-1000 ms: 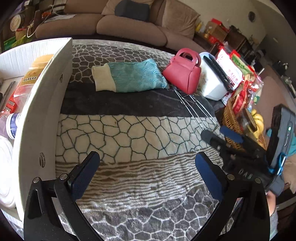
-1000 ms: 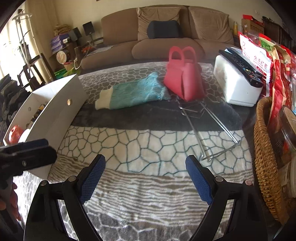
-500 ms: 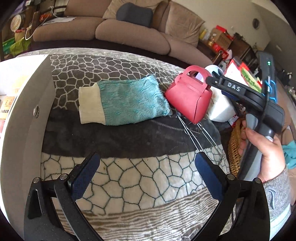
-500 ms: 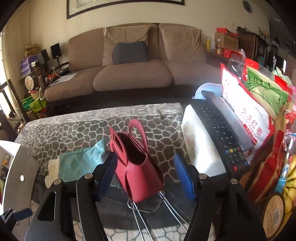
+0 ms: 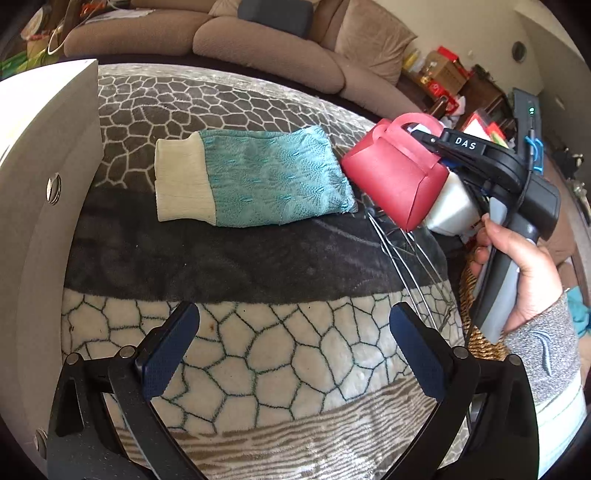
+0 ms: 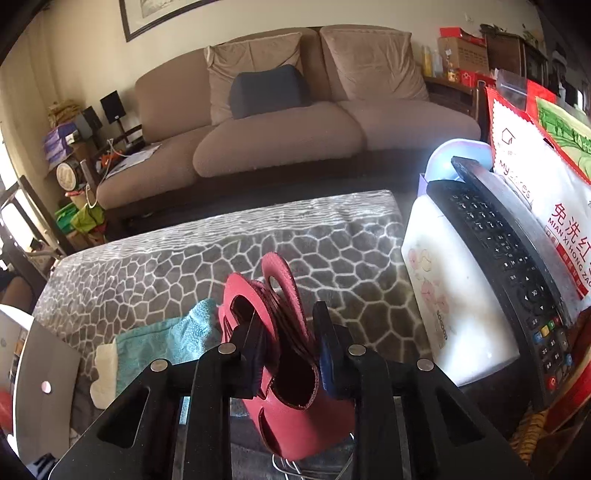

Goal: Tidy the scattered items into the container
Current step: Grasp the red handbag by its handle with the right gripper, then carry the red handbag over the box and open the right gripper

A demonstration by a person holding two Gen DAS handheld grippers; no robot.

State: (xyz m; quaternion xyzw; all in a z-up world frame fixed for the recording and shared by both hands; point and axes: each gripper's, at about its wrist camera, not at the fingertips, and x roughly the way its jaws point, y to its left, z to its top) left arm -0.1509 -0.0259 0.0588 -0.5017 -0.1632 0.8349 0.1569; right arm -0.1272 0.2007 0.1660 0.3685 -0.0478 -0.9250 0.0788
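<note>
Right wrist view: the right gripper point(image 6: 288, 341) is clenching the small red leather handbag point(image 6: 291, 398) by its handles, right of the teal knitted sleeve point(image 5: 255, 181), while the left gripper point(image 5: 291, 345) is hovering spread wide over the patterned blanket point(image 5: 258, 354).

A brown sofa point(image 6: 295, 122) stands at the far side against a cream wall point(image 6: 85, 40), with two tan pillows and a dark blue cushion point(image 6: 267, 90) on it. A framed picture point(image 6: 162, 13) hangs above. At far left, shelves point(image 6: 70, 147) hold clutter. Daylight falls on the patterned blanket point(image 5: 258, 354) in front.
</note>
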